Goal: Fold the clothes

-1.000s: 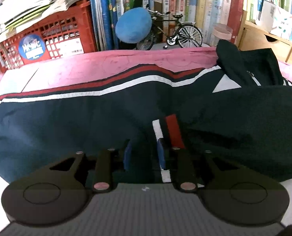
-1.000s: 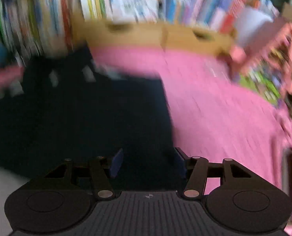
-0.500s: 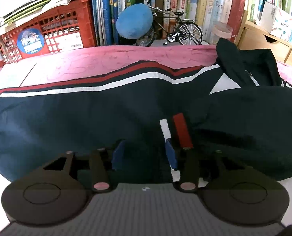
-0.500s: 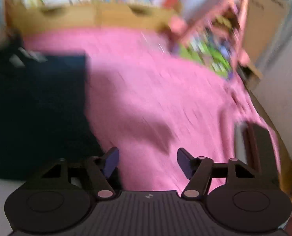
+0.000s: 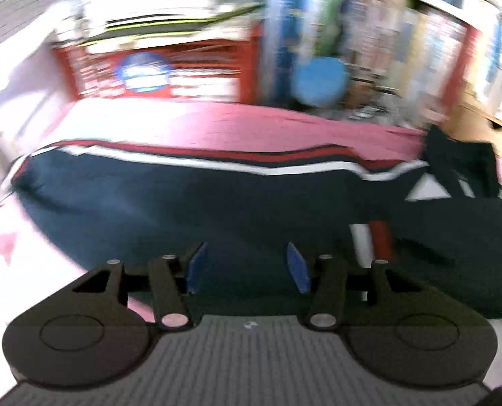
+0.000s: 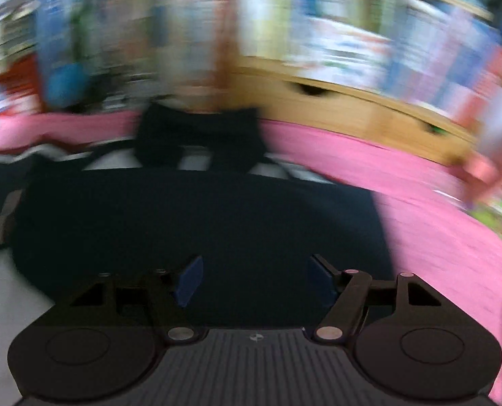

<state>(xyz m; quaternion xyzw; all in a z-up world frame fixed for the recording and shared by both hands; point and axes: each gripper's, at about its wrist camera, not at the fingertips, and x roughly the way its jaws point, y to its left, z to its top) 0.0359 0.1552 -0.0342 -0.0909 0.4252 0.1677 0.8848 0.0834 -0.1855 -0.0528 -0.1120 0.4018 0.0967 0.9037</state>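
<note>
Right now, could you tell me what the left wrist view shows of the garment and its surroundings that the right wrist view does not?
Only the left wrist view shows the jacket's long red and white stripe, the striped cuff and the red crate.

Only the right wrist view shows the dark collar head-on, the wooden drawers behind it, and the pink cover stretching off to the right.

Both show the navy jacket on the pink cover, blurred books behind, and an open claw, left and right, over the fabric.

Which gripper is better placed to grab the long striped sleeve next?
Left. The left gripper is open, facing the striped sleeve. The right gripper faces the folded dark body.
</note>
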